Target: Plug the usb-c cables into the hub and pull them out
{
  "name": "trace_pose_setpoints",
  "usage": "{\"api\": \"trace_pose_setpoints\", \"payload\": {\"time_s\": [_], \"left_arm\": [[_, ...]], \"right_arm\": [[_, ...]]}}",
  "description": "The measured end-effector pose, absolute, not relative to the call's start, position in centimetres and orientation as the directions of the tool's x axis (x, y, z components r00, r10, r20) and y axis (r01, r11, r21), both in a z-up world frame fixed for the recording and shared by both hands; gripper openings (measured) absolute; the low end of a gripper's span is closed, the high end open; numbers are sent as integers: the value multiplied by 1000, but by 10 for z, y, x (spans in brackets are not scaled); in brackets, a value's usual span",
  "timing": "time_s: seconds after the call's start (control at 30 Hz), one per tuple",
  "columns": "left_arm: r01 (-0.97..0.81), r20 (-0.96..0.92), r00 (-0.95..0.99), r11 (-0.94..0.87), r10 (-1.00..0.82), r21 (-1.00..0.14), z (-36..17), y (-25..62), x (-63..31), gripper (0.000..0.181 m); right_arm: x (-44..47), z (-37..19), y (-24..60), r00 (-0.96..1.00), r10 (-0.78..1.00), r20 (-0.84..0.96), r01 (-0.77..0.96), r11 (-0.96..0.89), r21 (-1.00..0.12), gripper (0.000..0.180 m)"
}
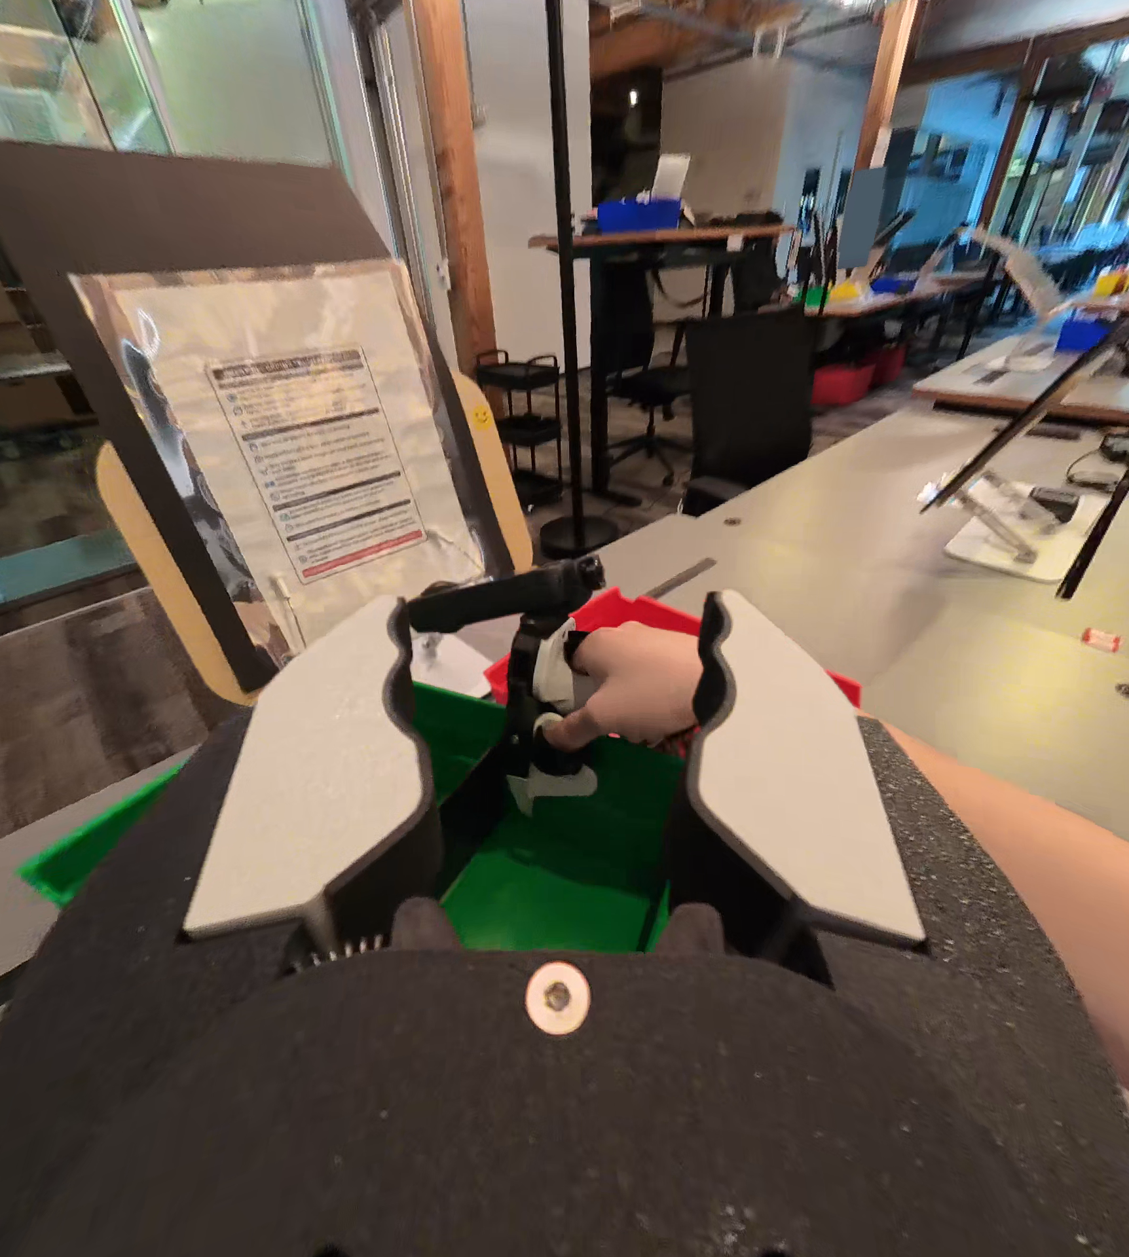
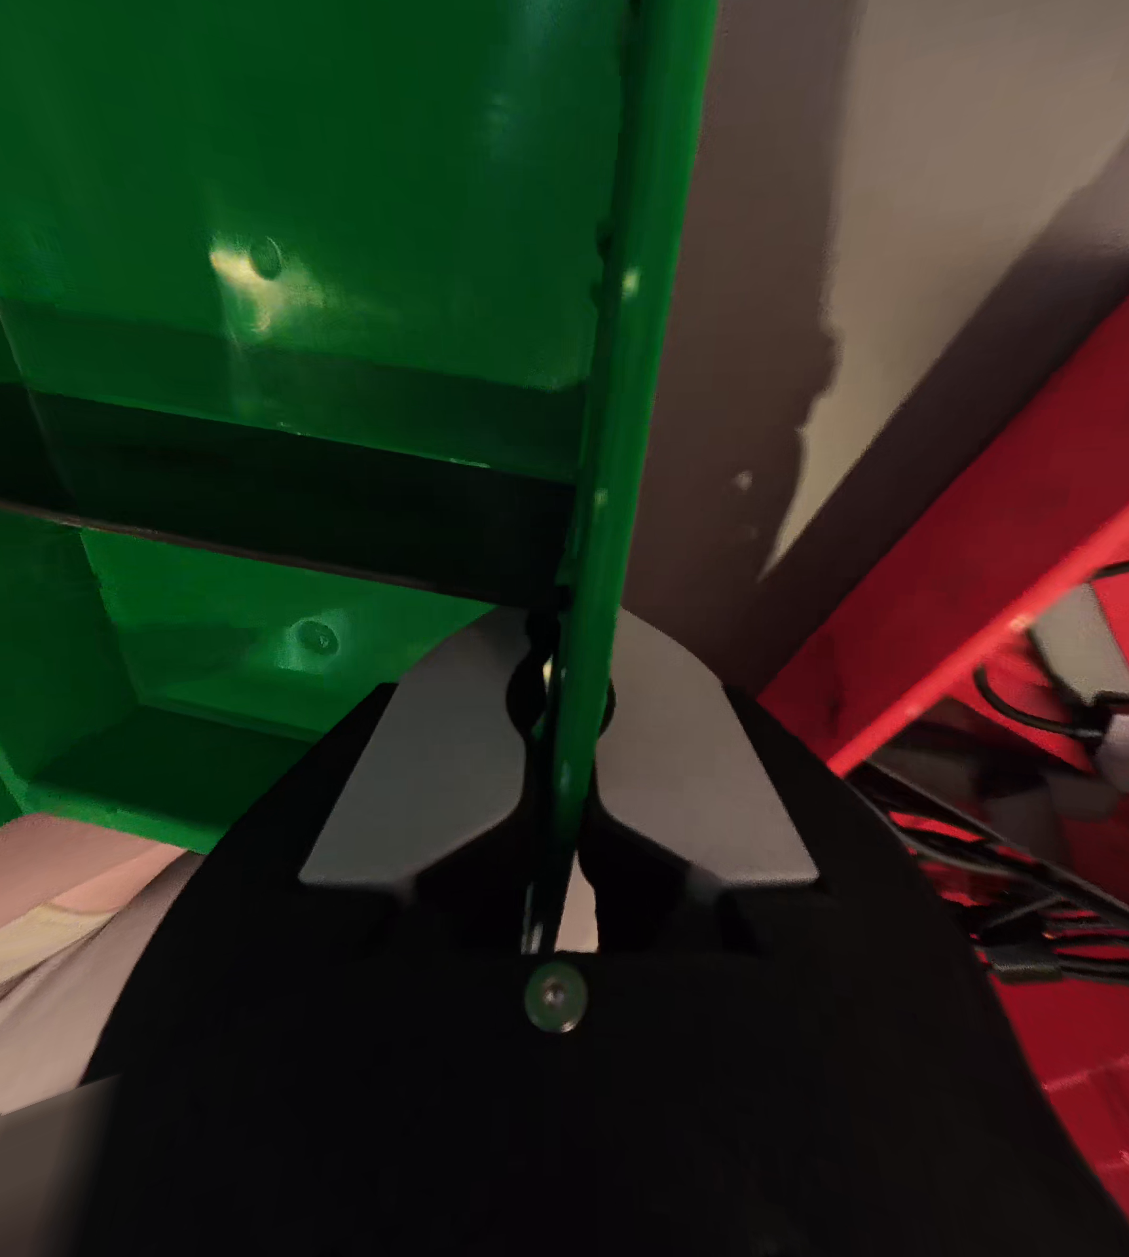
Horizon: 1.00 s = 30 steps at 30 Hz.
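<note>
We held the left tool with its two grey fingers spread wide and nothing between them. Directly below and just ahead of it sat the green bin, its floor bare where we could see it and a dark divider crossing it. Past the left tool's tips our right hand gripped the handle of the right tool, which pointed down at the green bin's far side.

From the right tool's own camera, its fingers were nearly closed on the green bin's upright wall, one finger on the inside and one on the outside, so the wall ran straight up between them. To the left of that tool lay the bin's interior and the divider. To its right, across a strip of bare counter, stood the red bin. In it we saw the usb-c cables as a tangle of black leads, with grey plug housings beyond them; we could not tell which piece was the hub.

Farther ahead of the left tool a framed sheet leaned on a dark board, and beyond it stood a black pole and office desks.
</note>
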<state>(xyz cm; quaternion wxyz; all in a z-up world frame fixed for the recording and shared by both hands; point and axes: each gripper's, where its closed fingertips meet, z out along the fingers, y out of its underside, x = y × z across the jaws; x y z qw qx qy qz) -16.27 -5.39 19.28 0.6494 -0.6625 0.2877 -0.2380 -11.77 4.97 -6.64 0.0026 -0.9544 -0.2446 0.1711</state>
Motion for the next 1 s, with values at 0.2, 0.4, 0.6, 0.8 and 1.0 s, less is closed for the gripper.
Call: {"api": "trace_pose_setpoints", "payload": {"time_s": [0.2, 0.4, 0.6, 0.8, 1.0], "left_arm": [[211, 37, 628, 123, -778, -970, 239, -100, -180, 77], [118, 69, 572, -1, -817, -993, 213, -79, -159, 81], [-203, 148, 633, -348, -760, -915, 105, 8, -102, 89], [-381, 213, 649, -554, -731, -740, 5, 42, -38, 91], [-613, 24, 665, -564, -746, -554, -63, 40, -28, 100]], "right_arm": [[-52, 0, 57, 818, 460, -345, 432, -888, -158, 6], [118, 26, 36, 897, 273, -348, 232, -960, -156, 5], [297, -2, -34, 961, -41, -275, -77, -990, -122, 7], [401, -61, -114, 920, -299, -253, -313, -950, -14, 10], [430, -110, -156, 897, -356, -263, -358, -933, 43, 10]]}}
